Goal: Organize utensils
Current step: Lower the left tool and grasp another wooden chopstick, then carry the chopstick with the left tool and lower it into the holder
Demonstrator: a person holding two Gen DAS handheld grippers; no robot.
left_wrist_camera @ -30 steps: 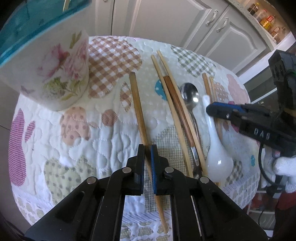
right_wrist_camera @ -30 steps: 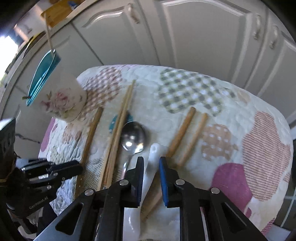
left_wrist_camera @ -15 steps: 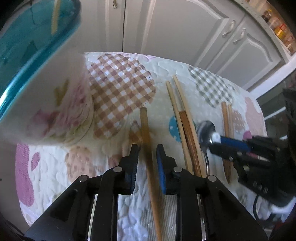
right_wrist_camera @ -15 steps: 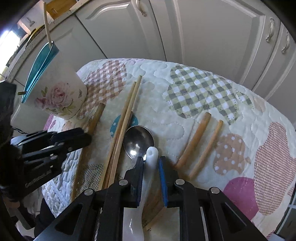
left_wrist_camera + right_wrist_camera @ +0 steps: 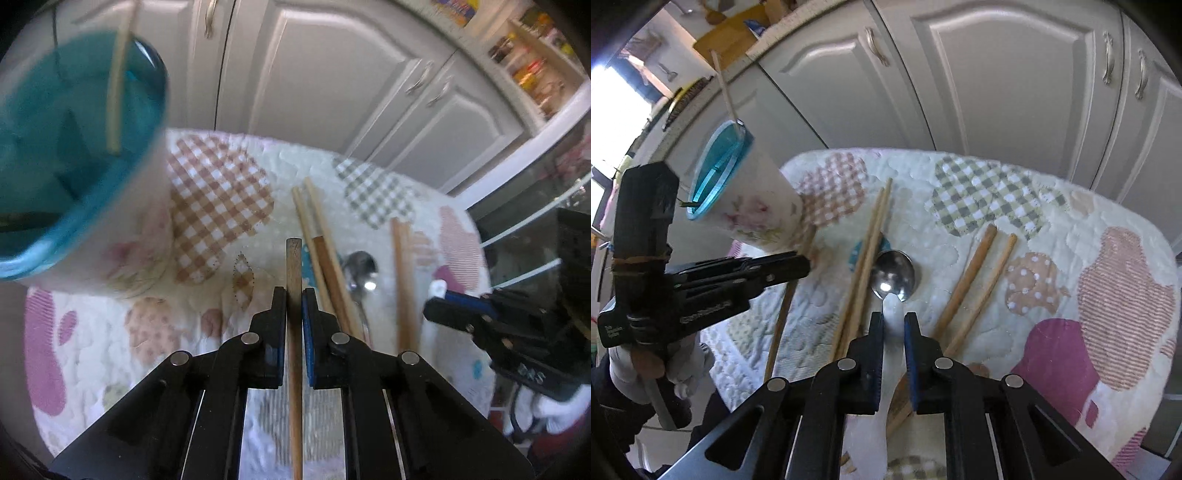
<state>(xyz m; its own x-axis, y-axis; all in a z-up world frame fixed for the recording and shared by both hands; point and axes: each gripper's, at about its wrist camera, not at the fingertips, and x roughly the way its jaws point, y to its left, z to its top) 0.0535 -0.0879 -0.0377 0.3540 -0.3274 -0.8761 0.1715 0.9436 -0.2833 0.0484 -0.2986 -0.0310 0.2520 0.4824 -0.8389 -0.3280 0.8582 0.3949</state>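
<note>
My left gripper [image 5: 294,295] has its jaws closing on a wooden chopstick [image 5: 294,258], and the pads press on its sides. The chopstick's far tip is up off the mat. From the right wrist view, that left gripper [image 5: 802,266] hangs beside the floral cup [image 5: 753,206] with the chopstick [image 5: 783,314] slanting below it. The jaws of my right gripper [image 5: 894,319] are closing on the handle of a white ceramic spoon [image 5: 891,304], which is lifted too. The cup [image 5: 122,229], teal inside, holds one thin stick [image 5: 118,85].
On the quilted mat [image 5: 997,173] lie a metal spoon [image 5: 894,275], a pair of pale chopsticks [image 5: 871,236] and two thicker wooden sticks [image 5: 975,273]. White cabinet doors [image 5: 997,74] stand close behind. A gloved hand [image 5: 628,365] holds the left gripper.
The left jaws opened, slid up the chopstick and closed on it, raising its tip. The right gripper rose with the white spoon. The cup now looms nearer in the left view.
</note>
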